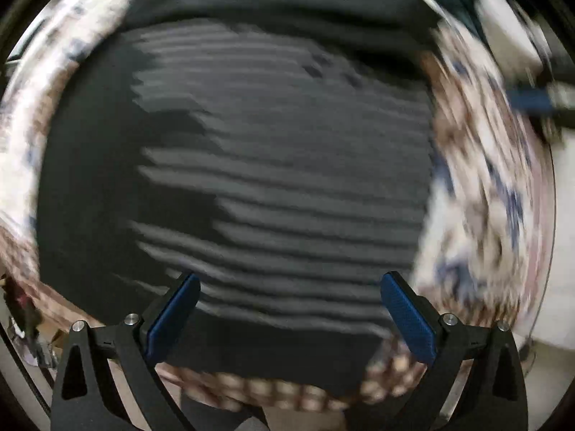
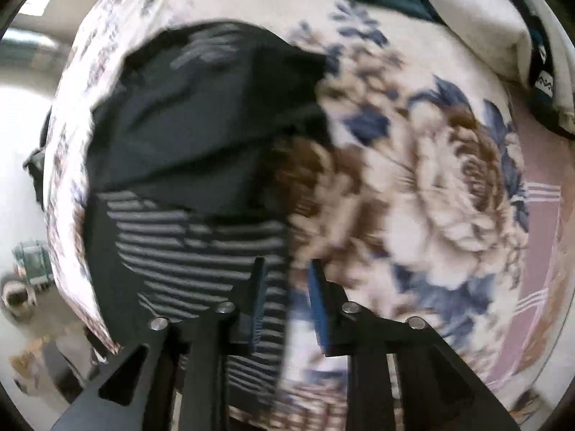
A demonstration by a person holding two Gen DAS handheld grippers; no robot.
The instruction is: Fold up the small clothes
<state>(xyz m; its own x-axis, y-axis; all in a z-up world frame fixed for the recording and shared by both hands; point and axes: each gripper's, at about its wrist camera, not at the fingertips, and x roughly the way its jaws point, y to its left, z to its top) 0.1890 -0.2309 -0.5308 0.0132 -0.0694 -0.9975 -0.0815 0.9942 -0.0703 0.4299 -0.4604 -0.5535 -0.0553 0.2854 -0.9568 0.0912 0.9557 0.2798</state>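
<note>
My left claw (image 1: 289,309) hangs released, its 2 blue pads spread wide above the dark, grey-striped small garment (image 1: 273,179), which lies on the cream floral bedspread with brown and blue blooms (image 2: 442,194). My right claw (image 2: 285,298) sits at the garment's 3 o'clock edge, its pads a little apart, gripping nothing I can see. Both views are blurred.

Matt striped knit garment (image 1: 280,179) — on soft floral-printed cloth bedspread (image 2: 431,194).
</note>
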